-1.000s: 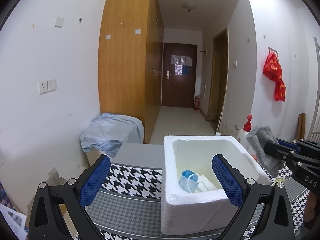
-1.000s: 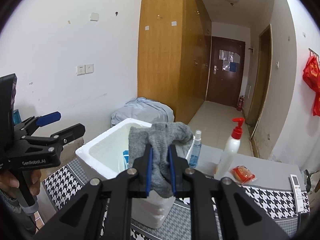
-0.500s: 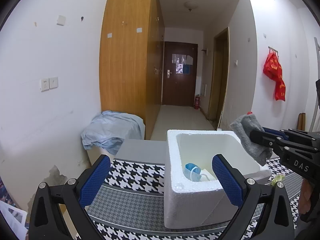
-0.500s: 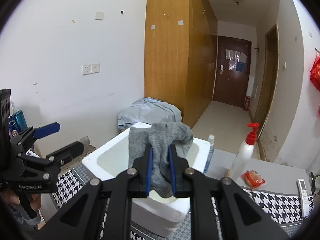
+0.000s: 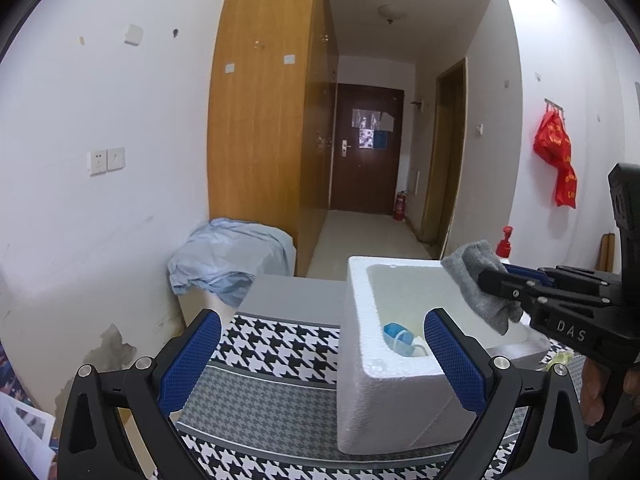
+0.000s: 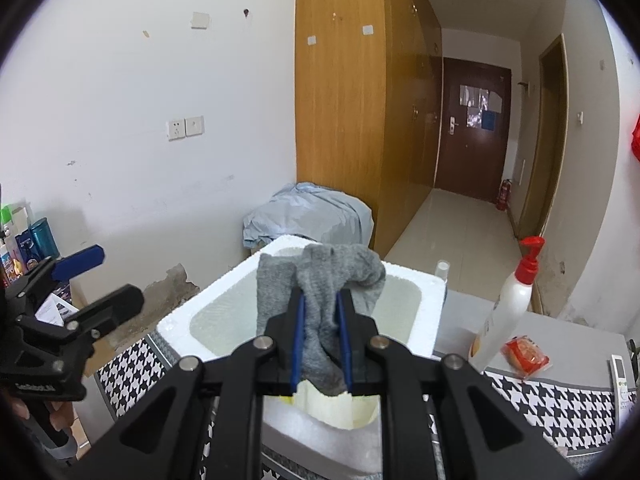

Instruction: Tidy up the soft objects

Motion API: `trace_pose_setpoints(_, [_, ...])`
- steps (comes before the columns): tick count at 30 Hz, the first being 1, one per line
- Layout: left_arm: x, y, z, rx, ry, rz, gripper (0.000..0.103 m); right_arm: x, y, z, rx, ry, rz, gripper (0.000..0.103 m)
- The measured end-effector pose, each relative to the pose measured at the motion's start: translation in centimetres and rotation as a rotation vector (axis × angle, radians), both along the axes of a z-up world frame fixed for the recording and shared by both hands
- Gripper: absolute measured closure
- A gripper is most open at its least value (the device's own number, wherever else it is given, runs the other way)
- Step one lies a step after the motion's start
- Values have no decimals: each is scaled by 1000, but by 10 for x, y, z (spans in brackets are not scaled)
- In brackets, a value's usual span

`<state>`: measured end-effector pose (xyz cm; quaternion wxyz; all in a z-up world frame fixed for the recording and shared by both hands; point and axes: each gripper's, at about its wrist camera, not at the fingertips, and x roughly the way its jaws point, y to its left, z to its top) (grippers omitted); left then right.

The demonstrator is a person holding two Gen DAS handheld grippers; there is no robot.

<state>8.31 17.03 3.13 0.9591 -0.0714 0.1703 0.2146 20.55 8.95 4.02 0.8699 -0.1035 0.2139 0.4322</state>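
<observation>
A grey sock [image 6: 320,276] hangs between the blue pads of my right gripper [image 6: 321,300], above the open white foam box [image 6: 176,324]. The jaws are opening, and the sock still fills the gap and touches both pads. In the left wrist view the sock [image 5: 472,276] and right gripper [image 5: 494,276] reach in from the right over the box [image 5: 384,400]. A blue item [image 5: 394,332] lies inside the box. My left gripper [image 5: 322,320] is open and holds nothing, in front of the box's near left corner.
The box stands on a houndstooth cloth [image 5: 272,344]. Right of it are a white pump bottle [image 6: 508,308], a small spray bottle [image 6: 441,270], a red packet [image 6: 524,354] and a remote [image 6: 622,376]. A light blue cloth [image 5: 228,256] is heaped by the wall.
The right gripper has carried the sock leftward to above the box opening. Its pads now stand wider apart around the sock. The left gripper has stayed put.
</observation>
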Motion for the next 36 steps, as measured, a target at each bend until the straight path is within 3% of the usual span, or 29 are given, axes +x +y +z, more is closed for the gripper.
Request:
trace_pose_setpoints(1, [0,1,0,-2,-1,4,1,1,0,-1,4,16,4,54])
trace_pose_setpoints(3, [-1,2,-1,-5,-2,6,1,3,-1,-1,22,40,5,43])
trace_pose_setpoints(27, [5,-42,13,33,-5,-70,1,-20,-47,16,61,-4,-40,35])
trace_pose_setpoints(29, [3,-46,14,40,-10,-78,1,-21,-54,19,75,-2,-50,30])
trace_pose_setpoints(31, [3,-52,16,44,-17,-85,1,-21,-62,21,93,0,-54,18])
trace_pose_setpoints(36, [4,-65,20,53,-21,-94,1,-23,-73,24,111,-9,-65,6])
